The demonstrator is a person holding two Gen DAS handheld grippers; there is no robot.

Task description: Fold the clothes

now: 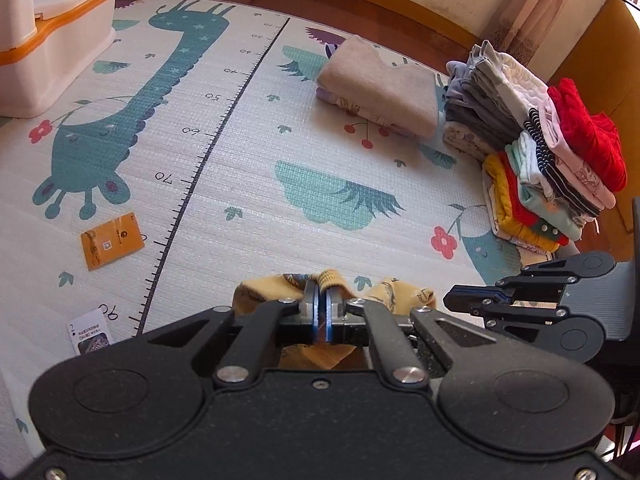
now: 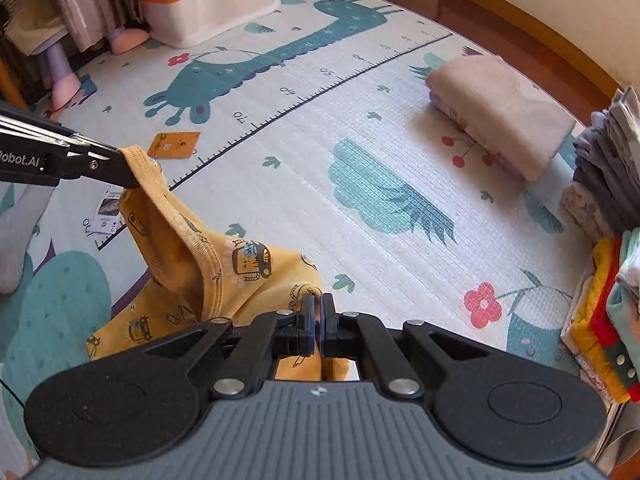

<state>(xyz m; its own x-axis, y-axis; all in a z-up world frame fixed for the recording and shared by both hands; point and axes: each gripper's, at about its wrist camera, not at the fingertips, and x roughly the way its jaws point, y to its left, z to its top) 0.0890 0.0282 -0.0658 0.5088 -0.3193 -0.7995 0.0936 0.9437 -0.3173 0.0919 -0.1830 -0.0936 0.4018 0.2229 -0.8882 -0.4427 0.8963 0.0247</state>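
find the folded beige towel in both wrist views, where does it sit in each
Left wrist view: the folded beige towel lies upper centre-right on the play mat, just left of the clothes stack.
Right wrist view: the towel lies upper right, left of the same stack at the frame edge.
Shared landmark: the red cherry print at the towel's near edge.

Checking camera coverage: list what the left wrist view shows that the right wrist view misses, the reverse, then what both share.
Left wrist only: the red knit topping the clothes stack.
Right wrist only: the yellow garment hanging spread between both grippers, and the pink stool.
Both: the play mat, beige folded towel, white storage box, orange card, left gripper and right gripper shut on the garment.
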